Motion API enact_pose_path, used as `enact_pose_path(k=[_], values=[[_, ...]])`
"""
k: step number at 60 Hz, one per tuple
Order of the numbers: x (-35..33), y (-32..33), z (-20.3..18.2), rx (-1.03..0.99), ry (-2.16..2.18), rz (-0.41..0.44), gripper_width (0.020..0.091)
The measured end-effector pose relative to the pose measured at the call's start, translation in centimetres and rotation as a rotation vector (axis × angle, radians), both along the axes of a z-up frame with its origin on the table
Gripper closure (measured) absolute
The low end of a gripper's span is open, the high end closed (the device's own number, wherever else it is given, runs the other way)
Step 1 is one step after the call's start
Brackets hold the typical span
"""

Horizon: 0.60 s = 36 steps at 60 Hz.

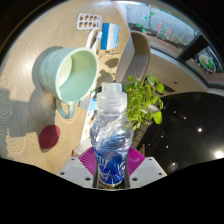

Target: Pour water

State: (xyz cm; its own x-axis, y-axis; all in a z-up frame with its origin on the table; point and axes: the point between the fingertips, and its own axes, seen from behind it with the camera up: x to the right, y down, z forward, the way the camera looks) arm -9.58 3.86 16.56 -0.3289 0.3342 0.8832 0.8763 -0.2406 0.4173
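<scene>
One water bottle (110, 140) upright, clamped between tongs (111, 167).

Single gripper-mounted view, looking forward and down along jaws, close over table (30, 110)

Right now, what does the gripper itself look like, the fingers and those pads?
The gripper has two pale grey, blocky fingers at the bottom of the view, with angular flat faces. Each bears a magenta pad on its inner face, with a ribbed or dotted texture. No cables, markings or sleeve are visible.
</scene>
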Motion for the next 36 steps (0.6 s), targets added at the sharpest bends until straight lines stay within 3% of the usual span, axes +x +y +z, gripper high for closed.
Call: enact_pose_path(k=[13,19,27,36], values=[[0.0,-1.6,1.9,0.058,0.747,-0.104,0.075],[-0.5,-2.2,2.5,0.032,1.104,-0.095,0.0749],[0.5,-2.5,1.4,0.037,1.468,-0.144,0.0749],[2.0,-2.1,-3.1,-0.012,1.741,-0.22,0.0752]])
